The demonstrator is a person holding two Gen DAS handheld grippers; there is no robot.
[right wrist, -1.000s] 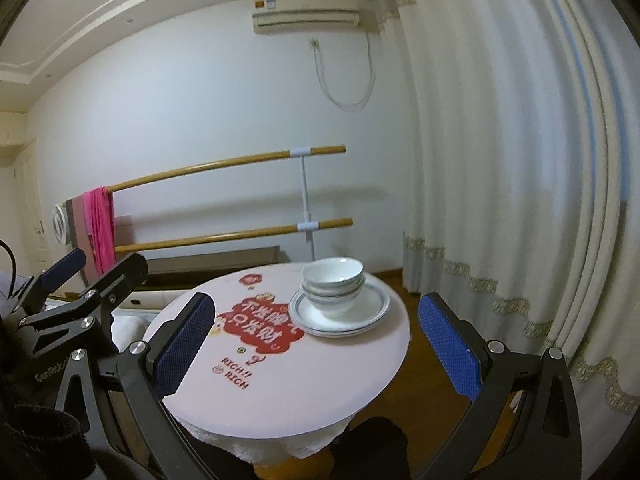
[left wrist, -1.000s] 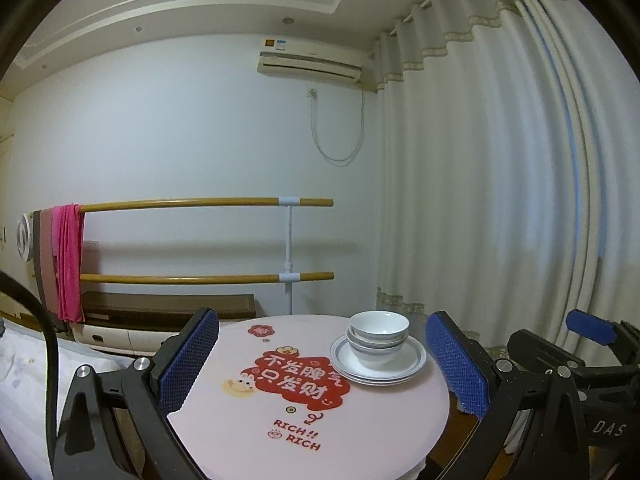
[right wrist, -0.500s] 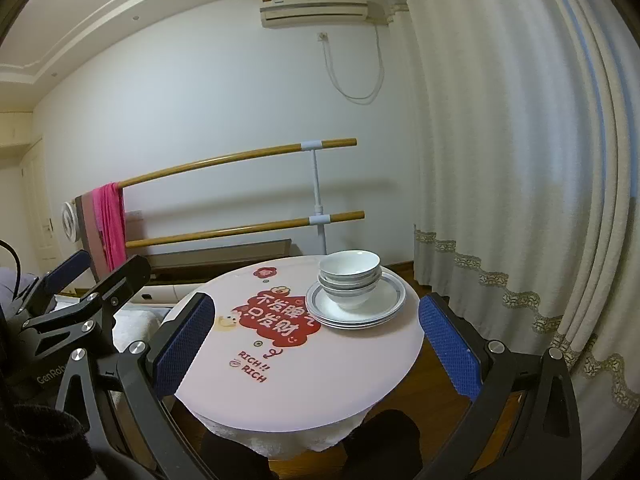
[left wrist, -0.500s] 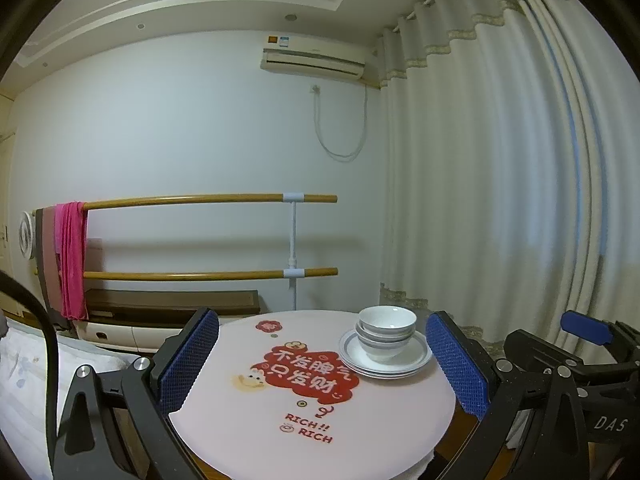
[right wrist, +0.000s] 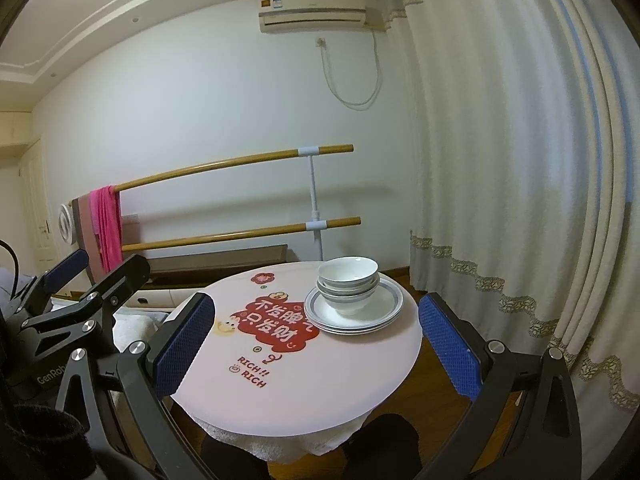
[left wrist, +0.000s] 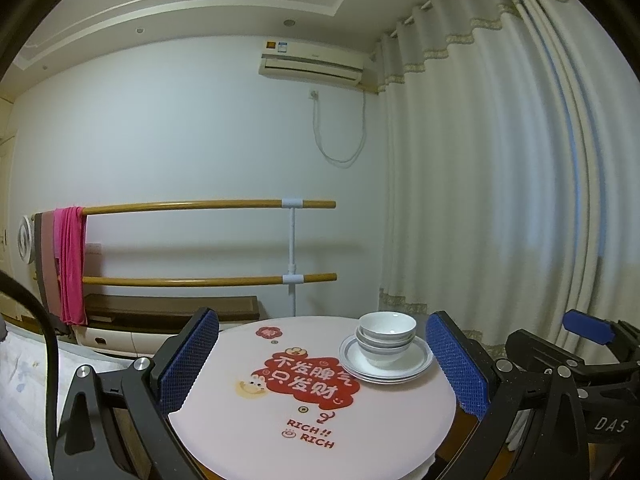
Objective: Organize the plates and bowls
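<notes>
Stacked white bowls (left wrist: pixel 386 334) sit on stacked white plates with a grey rim (left wrist: pixel 360 368) at the right side of a round pink table (left wrist: pixel 384 432). The bowls (right wrist: pixel 347 280) and plates (right wrist: pixel 384 312) also show in the right wrist view, on the table (right wrist: pixel 340 384). My left gripper (left wrist: pixel 322 364) is open and empty, held back from the table's near edge. My right gripper (right wrist: pixel 316 340) is open and empty, also held back. Each gripper shows at the edge of the other's view.
A red cartoon sticker (left wrist: pixel 308 376) covers the table's middle. A wooden double rail (left wrist: pixel 200 204) with a pink cloth (left wrist: pixel 70 264) stands at the wall behind. White curtains (right wrist: pixel 520 160) hang at the right. Wooden floor (right wrist: pixel 424 376) lies below the table.
Both views have tilted and drawn back slightly, so the table and dishes sit a little lower and farther. The dishes have not moved. Both grippers stay open.
</notes>
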